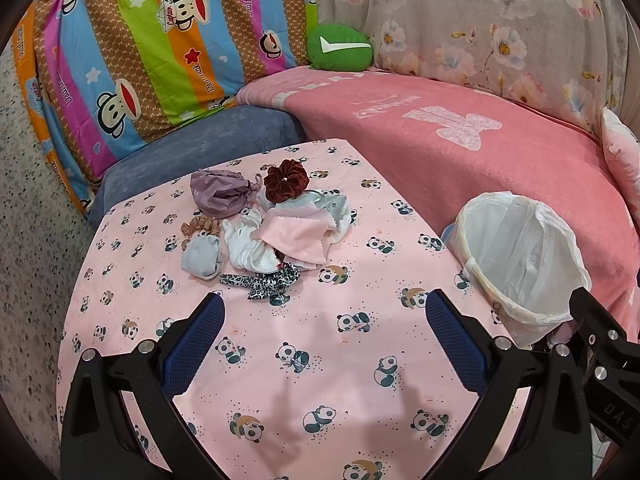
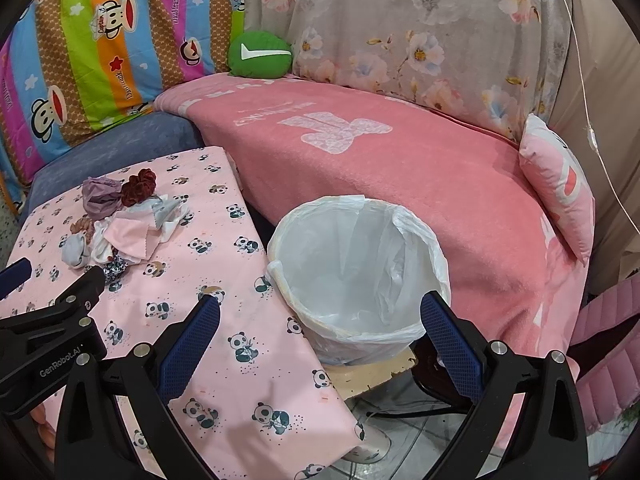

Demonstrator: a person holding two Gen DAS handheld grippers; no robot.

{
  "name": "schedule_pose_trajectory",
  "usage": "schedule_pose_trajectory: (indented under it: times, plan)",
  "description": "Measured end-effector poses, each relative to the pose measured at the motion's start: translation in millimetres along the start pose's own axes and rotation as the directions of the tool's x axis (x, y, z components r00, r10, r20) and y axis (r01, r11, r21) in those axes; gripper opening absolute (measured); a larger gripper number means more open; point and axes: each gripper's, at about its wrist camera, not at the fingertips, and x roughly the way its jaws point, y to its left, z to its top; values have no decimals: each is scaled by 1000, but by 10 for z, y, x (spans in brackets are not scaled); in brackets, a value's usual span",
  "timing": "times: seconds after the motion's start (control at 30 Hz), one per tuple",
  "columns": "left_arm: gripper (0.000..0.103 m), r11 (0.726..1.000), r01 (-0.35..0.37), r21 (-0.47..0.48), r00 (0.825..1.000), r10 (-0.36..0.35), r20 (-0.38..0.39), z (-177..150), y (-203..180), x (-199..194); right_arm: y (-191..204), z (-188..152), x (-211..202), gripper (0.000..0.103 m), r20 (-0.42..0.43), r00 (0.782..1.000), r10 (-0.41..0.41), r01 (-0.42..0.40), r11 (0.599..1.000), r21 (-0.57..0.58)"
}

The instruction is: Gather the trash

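A heap of small cloth items (image 1: 276, 232) lies on the panda-print table (image 1: 280, 360): a dark red scrunchie (image 1: 286, 180), a purple pouch (image 1: 218, 196), a pink cloth (image 1: 296, 236), white rags, a grey sock (image 1: 202, 258) and a leopard-print band (image 1: 264, 280). The same heap (image 2: 120, 228) shows far left in the right wrist view. A white-lined bin (image 1: 520, 264) stands off the table's right side. My left gripper (image 1: 324, 308) hovers open just short of the heap. My right gripper (image 2: 320, 312) is open above the near rim of the bin (image 2: 356, 268), holding nothing.
A pink blanket (image 1: 460, 152) covers the sofa behind the table and bin, with a green cushion (image 1: 340, 48) at the back and a pink pillow (image 2: 560, 184) at right. A striped cartoon sheet (image 1: 140, 52) hangs at left. The bin rests on a low stool (image 2: 372, 372) over tiled floor.
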Motion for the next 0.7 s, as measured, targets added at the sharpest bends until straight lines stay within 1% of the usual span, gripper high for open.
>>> schedule_pose_trajectory:
  times: [0.7]
  plan:
    - [96,1000,14,4,1000,-14,13,35,0,-2,35,-13,-38,98,3,1000,-16,16,1000,3]
